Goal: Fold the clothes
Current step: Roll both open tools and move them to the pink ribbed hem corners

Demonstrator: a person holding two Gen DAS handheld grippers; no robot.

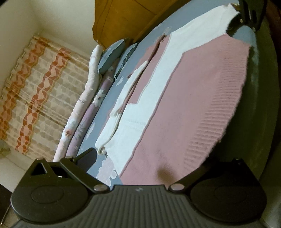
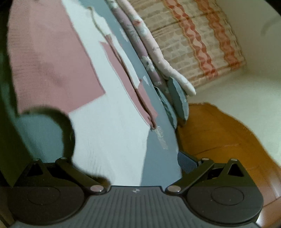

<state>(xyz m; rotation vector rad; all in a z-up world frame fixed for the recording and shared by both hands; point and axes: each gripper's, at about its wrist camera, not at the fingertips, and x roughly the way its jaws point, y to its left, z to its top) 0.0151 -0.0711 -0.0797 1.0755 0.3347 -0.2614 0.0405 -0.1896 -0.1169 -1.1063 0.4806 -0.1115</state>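
A pink and white knit sweater [image 1: 193,98] lies spread flat on the grey-blue bed sheet [image 1: 140,50]. One folded sleeve [image 1: 133,82] rests along its far side. My left gripper [image 1: 161,157] is open over the pink ribbed hem, nothing between its fingers. At the top right of the left wrist view, the right gripper [image 1: 249,15] shows by the white corner. In the right wrist view the sweater [image 2: 52,57] fills the left half. My right gripper [image 2: 123,163] stands open above its white part [image 2: 108,136]. A dark blurred shape [image 2: 52,122] hides the left fingertip.
Folded floral quilts [image 1: 79,112] and grey pillows [image 1: 112,56] line the far side of the bed. An orange wooden headboard [image 2: 219,140] stands at one end. A patterned curtain [image 1: 35,87] and white walls lie beyond. A dark green surface [image 1: 254,105] borders the sweater's near edge.
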